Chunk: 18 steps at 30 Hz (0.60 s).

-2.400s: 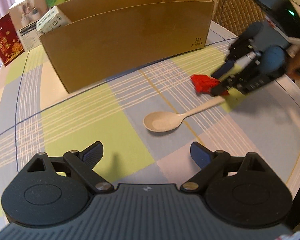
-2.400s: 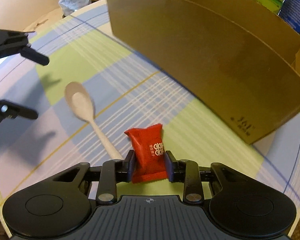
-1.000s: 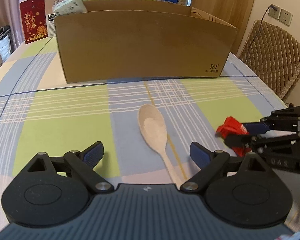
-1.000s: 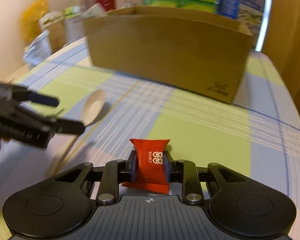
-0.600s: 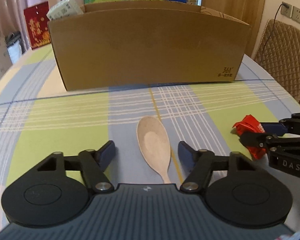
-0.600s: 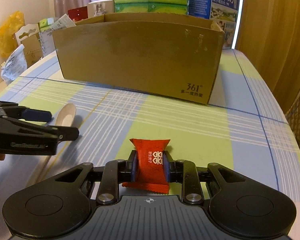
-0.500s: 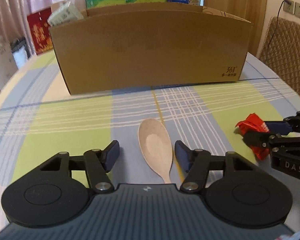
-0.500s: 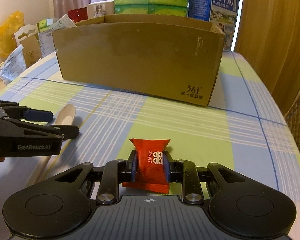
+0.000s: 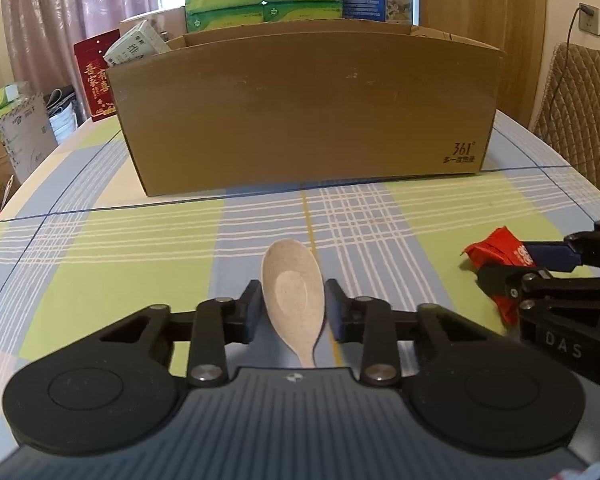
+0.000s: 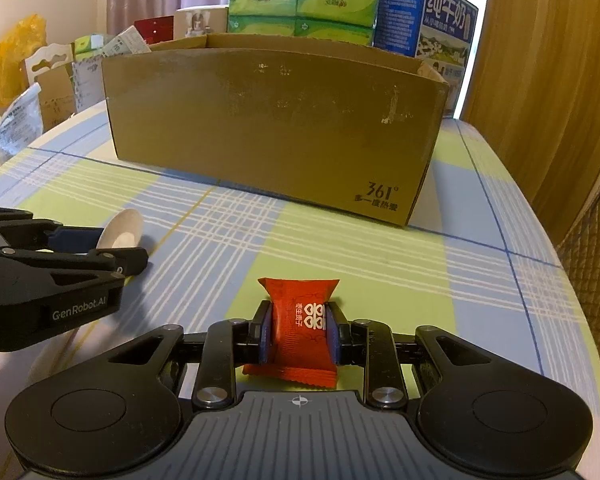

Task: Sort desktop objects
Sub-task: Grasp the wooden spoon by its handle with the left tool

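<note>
While right gripper clamps red packet, left gripper brackets spoon

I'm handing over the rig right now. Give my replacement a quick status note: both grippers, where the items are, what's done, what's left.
Left gripper: jaws closed around the bowl of the beige spoon; whether it is lifted off the table cannot be told.
Right gripper: shut on the red candy packet, held above the checked tablecloth.
Cardboard box: straight ahead of both grippers, open top; its inside is hidden.
Done: both items gripped.
Left: carry spoon and packet to the box, probably over its front wall, and release.
</note>
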Each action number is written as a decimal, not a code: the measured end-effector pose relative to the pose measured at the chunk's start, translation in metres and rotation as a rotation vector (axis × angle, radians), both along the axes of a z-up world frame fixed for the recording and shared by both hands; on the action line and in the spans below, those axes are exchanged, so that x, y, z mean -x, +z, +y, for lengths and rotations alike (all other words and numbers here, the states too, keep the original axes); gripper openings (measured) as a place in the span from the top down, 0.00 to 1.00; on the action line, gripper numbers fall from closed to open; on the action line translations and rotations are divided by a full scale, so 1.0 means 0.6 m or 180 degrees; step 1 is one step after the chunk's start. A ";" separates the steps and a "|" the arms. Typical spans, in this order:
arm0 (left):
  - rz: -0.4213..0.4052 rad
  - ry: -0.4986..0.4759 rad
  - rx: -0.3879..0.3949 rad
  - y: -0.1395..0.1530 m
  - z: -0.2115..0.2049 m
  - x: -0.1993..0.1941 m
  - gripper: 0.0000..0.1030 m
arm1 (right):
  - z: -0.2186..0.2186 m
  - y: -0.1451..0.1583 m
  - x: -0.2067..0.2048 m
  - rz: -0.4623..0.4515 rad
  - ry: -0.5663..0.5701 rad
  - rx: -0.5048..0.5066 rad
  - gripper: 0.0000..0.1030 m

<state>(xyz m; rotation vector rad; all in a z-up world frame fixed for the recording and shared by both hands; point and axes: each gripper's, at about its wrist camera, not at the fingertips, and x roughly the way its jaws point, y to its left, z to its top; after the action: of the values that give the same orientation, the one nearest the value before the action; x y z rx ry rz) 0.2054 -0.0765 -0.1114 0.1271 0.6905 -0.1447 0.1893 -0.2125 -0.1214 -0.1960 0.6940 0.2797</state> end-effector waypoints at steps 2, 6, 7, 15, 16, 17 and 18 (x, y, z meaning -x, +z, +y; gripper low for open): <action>0.0016 0.0000 0.0035 0.000 0.003 -0.001 0.72 | -0.001 0.002 0.001 -0.0037 -0.0005 0.0005 0.66; 0.0046 -0.0007 0.0085 0.002 0.008 -0.001 0.73 | -0.007 0.004 0.001 -0.0040 -0.0057 -0.0026 0.60; 0.0047 -0.0027 0.0067 0.002 0.007 0.000 0.73 | -0.009 0.004 0.000 -0.0018 -0.0066 -0.0044 0.59; -0.0027 0.0015 -0.0065 0.002 0.004 0.008 0.69 | -0.012 0.000 -0.002 0.0074 -0.0085 -0.0140 0.58; -0.0028 0.0021 -0.0061 0.002 0.005 0.007 0.69 | -0.012 0.000 -0.002 0.0073 -0.0096 -0.0146 0.58; -0.0029 0.0031 -0.0055 0.002 0.006 0.007 0.69 | -0.013 -0.001 -0.003 0.0072 -0.0109 -0.0154 0.58; -0.0028 0.0043 -0.0044 0.002 0.007 0.006 0.69 | -0.014 -0.001 -0.003 0.0074 -0.0120 -0.0162 0.58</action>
<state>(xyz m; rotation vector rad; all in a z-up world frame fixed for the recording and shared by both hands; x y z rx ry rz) 0.2016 -0.0722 -0.1105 0.1361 0.6836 -0.1263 0.1912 -0.2207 -0.1218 -0.1312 0.7122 0.2638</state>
